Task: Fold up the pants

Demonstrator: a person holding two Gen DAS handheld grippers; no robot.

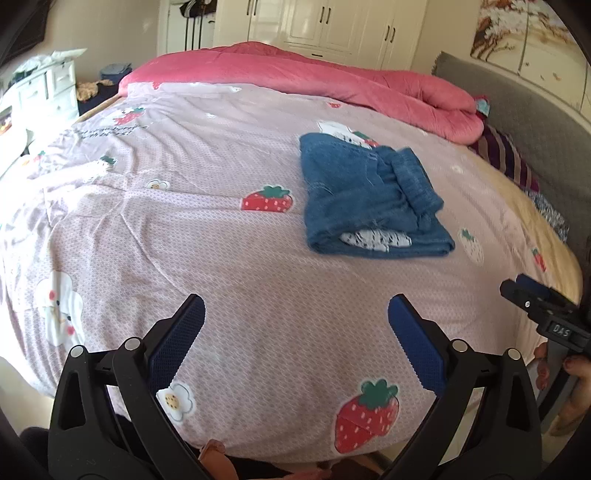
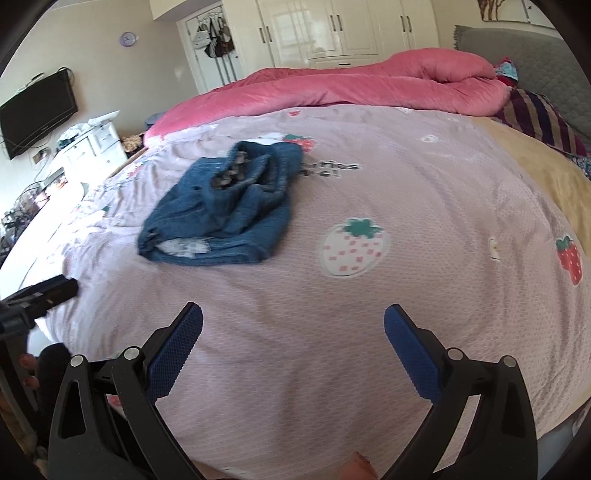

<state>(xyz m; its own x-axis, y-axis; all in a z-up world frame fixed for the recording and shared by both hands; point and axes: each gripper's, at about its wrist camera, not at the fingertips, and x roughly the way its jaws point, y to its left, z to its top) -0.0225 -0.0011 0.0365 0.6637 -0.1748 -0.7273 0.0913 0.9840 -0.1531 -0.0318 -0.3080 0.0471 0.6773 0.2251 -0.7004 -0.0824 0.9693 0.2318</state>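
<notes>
Pants [image 1: 364,201] lie on the bedspread [image 1: 221,258] as a compact blue bundle, so the folding looks done to you, bar perhaps tidying the lumpy waistband. Your left gripper [image 1: 295,332] and right gripper [image 2: 293,332] hang spread and empty, well short of it. Beyond: pink duvet [image 2: 369,86], white wardrobes [image 2: 351,29], wall television [image 2: 37,112].

A home bedroom: a bed [image 2: 406,206] with pink quilt [image 2: 332,88], white wardrobes [image 2: 332,29], a wall TV [image 2: 37,110], a dresser [image 2: 96,144].
</notes>
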